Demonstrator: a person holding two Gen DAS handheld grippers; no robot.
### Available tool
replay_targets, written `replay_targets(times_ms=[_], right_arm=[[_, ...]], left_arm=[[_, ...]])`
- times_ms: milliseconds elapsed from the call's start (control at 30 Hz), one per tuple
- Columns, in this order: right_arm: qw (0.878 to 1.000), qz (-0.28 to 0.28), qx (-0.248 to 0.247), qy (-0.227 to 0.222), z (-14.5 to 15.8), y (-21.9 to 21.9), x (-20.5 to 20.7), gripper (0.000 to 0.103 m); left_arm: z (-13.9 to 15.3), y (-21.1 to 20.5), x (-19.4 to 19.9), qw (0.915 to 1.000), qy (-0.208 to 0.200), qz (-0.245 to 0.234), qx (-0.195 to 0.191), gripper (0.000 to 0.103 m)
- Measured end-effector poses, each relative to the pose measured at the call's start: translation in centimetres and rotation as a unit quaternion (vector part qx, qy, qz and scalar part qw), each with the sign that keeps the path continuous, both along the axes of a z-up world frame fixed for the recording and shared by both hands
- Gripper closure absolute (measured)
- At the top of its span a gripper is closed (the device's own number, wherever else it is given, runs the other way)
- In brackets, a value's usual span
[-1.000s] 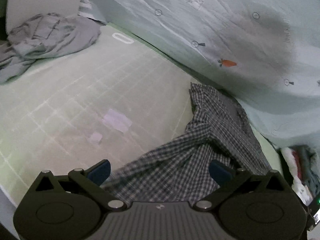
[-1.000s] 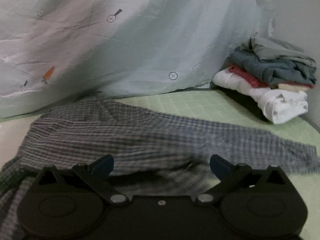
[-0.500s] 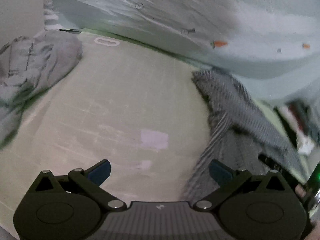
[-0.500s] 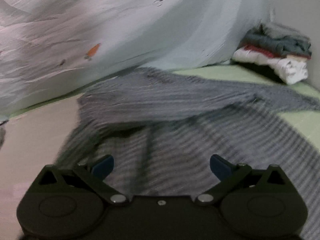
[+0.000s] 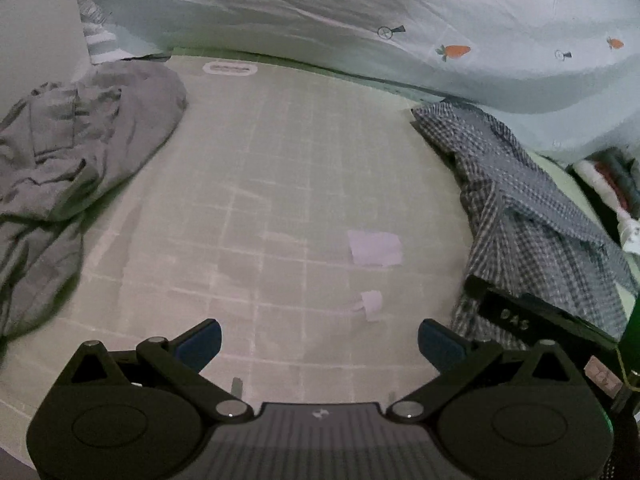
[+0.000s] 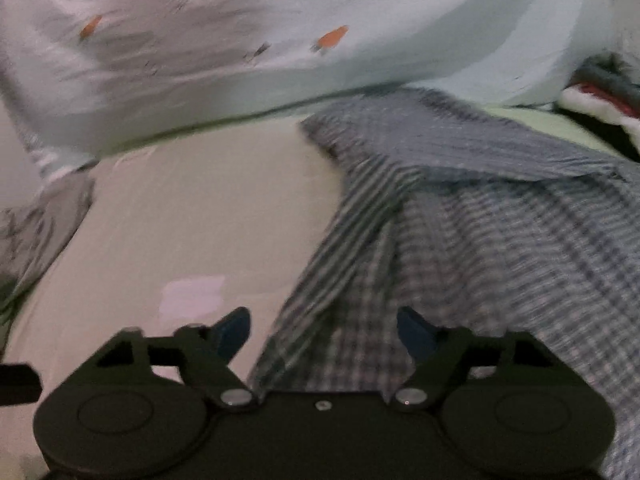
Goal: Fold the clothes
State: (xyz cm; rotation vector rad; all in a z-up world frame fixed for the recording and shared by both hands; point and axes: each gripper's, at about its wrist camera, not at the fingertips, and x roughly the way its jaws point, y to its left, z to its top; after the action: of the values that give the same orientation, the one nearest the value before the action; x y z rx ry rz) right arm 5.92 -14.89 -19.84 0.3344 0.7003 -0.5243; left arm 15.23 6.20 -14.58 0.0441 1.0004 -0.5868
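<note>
My left claw (image 5: 318, 342) gapes over the gridded mat (image 5: 280, 184); my right claw (image 6: 322, 332), jaws just narrowing and empty, overhangs the checked shirt (image 6: 500, 240) beside the carrot-print sheet (image 5: 440, 20).

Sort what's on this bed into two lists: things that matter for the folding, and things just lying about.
For the folding:
- checked shirt, spread out, unfolded
- crumpled grey garment, waiting
- folded stack at the far edge
- left claw, open over the mat
- right claw, jaws just been closing, shirt edge between them, not yet pinched

Lying about:
- carrot-print sheet
- paper scraps
- gridded mat
</note>
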Motion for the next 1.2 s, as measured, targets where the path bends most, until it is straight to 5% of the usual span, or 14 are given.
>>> replay_targets(times_ms=[233, 333, 600, 1000, 1067, 1133, 1200], right_arm=[[0.999, 0.026, 0.047, 0.008, -1.1, -0.2, 0.2, 0.087], [0.997, 0.035, 0.069, -0.013, -0.7, -0.8, -0.4, 0.097], [0.990, 0.045, 0.103, -0.082, 2.2, -4.8, -5.1, 0.100], [0.990, -0.010, 0.125, -0.064, 2.5, -16.3, -12.4, 0.099], [0.986, 0.003, 0.152, -0.063, 1.8, -17.5, -12.8, 0.090], [0.981, 0.014, 0.185, -0.060, 0.9, -18.0, -13.0, 0.062], [0.974, 0.028, 0.219, -0.057, -0.1, -18.3, -13.1, 0.058]], left_arm=[[-0.3, 0.2, 0.1, 0.9999, -0.004, -0.007, 0.012, 0.002], [-0.4, 0.2, 0.2, 0.9998, -0.005, -0.010, 0.017, 0.005], [-0.9, -2.8, -0.4, 0.9998, 0.015, -0.010, 0.000, 0.011], [-2.4, -13.5, -7.6, 0.9979, 0.042, -0.050, 0.000, 0.012], [-2.7, -14.7, -8.8, 0.9975, 0.047, -0.052, 0.005, 0.012], [-3.0, -15.5, -9.6, 0.9974, 0.051, -0.049, 0.013, 0.012], [-3.3, -16.2, -10.4, 0.9974, 0.054, -0.044, 0.021, 0.012]])
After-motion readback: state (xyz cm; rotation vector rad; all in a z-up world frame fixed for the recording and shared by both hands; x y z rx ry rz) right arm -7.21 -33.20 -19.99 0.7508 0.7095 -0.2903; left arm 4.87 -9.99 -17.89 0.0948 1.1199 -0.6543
